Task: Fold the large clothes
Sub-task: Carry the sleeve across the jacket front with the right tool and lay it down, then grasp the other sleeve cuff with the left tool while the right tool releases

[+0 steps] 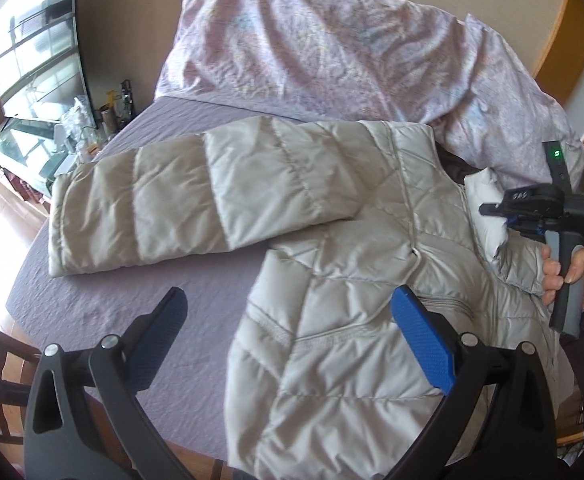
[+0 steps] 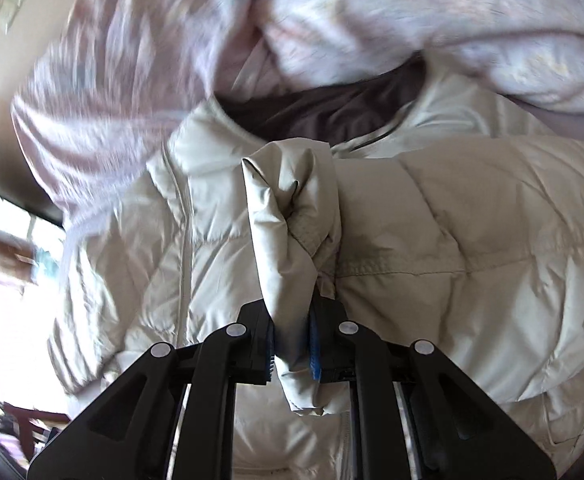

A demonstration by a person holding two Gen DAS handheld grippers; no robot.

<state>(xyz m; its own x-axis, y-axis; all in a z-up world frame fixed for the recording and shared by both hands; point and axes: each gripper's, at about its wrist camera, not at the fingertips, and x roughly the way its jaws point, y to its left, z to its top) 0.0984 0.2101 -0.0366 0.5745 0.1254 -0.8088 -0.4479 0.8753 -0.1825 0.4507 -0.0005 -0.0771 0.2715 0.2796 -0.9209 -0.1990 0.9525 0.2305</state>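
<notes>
Pale grey quilted puffer jacket (image 1: 356, 280) lies spread on the lilac bed sheet (image 1: 103, 300), one sleeve (image 1: 195, 196) stretched out to the side. Behind it I see a crumpled pink floral duvet (image 1: 332, 52), and a window (image 1: 23, 52) at the far side. My right gripper (image 2: 292, 344) pinches the other sleeve's cuff (image 2: 292, 220) between nearly closed fingers. My left gripper (image 1: 292, 340) hangs wide open and empty above the jacket's hem.

Jacket (image 1: 332, 280) lies on the bed (image 1: 91, 300) — duvet (image 1: 312, 48) behind it.
</notes>
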